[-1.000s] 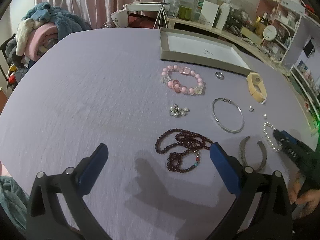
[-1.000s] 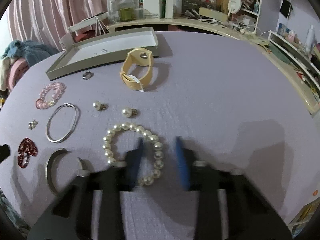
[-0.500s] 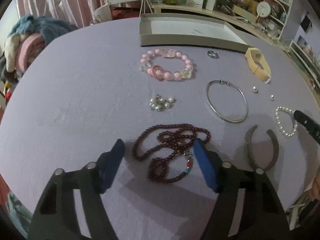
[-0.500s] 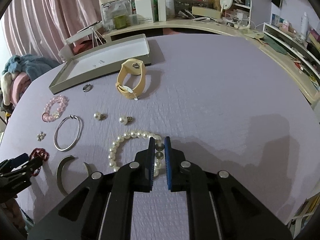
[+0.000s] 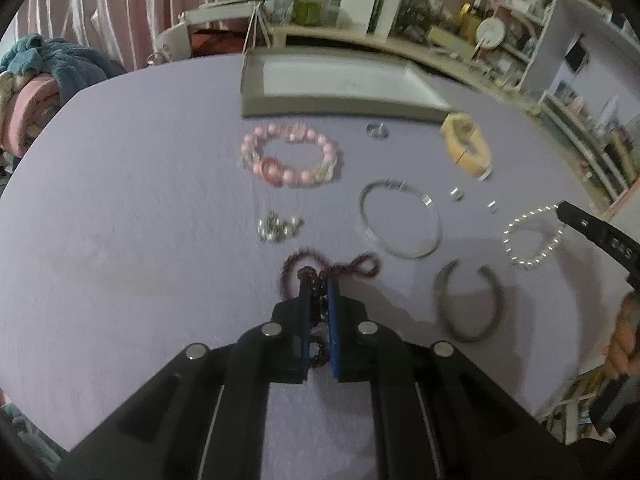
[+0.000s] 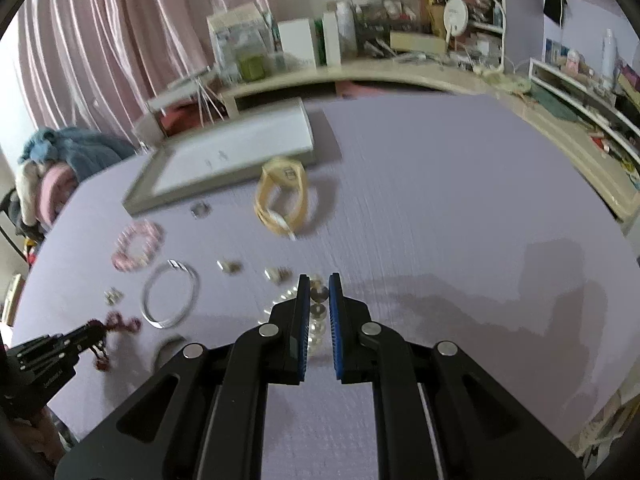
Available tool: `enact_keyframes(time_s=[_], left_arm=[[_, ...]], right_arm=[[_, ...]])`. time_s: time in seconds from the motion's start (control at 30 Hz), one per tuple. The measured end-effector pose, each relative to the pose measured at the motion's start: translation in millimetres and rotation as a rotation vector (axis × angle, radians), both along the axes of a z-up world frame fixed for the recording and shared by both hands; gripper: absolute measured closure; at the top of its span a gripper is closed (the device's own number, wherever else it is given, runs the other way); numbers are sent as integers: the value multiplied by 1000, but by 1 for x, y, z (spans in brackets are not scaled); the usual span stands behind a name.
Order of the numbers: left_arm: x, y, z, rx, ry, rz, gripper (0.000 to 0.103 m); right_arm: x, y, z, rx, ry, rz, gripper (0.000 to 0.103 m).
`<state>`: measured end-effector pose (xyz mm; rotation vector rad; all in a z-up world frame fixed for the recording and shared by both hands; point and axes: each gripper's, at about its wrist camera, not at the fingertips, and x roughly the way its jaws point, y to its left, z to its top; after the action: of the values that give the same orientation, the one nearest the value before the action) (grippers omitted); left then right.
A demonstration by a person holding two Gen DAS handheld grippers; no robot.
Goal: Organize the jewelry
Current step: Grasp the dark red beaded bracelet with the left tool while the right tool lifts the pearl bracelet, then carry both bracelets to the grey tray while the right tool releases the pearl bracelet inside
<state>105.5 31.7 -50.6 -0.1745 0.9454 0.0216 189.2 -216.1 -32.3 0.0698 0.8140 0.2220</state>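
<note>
My left gripper (image 5: 319, 280) is shut on the dark red bead necklace (image 5: 362, 266), whose loops trail onto the purple table (image 5: 140, 200). My right gripper (image 6: 319, 280) is shut on the white pearl bracelet (image 6: 316, 322), which hangs lifted in the left wrist view (image 5: 532, 240). The open grey box (image 5: 340, 80) with a white floor stands at the far side, also in the right wrist view (image 6: 236, 152).
On the table lie a pink bead bracelet (image 5: 290, 156), a silver bangle (image 5: 400, 218), a grey cuff (image 5: 468, 300), a beige watch (image 5: 466, 144), a small ring (image 5: 377, 130), pearl earrings (image 5: 456, 194) and a charm cluster (image 5: 278, 228). Cluttered shelves stand behind.
My left gripper moved forward and closed on the red necklace, bunching it. My right gripper closed on the pearl bracelet and lifted it off the table.
</note>
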Motion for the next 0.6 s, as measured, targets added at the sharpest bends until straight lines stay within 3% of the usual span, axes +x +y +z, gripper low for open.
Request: enact_keyframes(time_s=[0.37, 0.6], left_arm=[[7, 13, 87, 26, -172, -74, 95], [36, 27, 119, 10, -204, -63, 95]], right_arm=[[20, 8, 64, 69, -135, 49, 93], [38, 24, 85, 73, -184, 91, 93]])
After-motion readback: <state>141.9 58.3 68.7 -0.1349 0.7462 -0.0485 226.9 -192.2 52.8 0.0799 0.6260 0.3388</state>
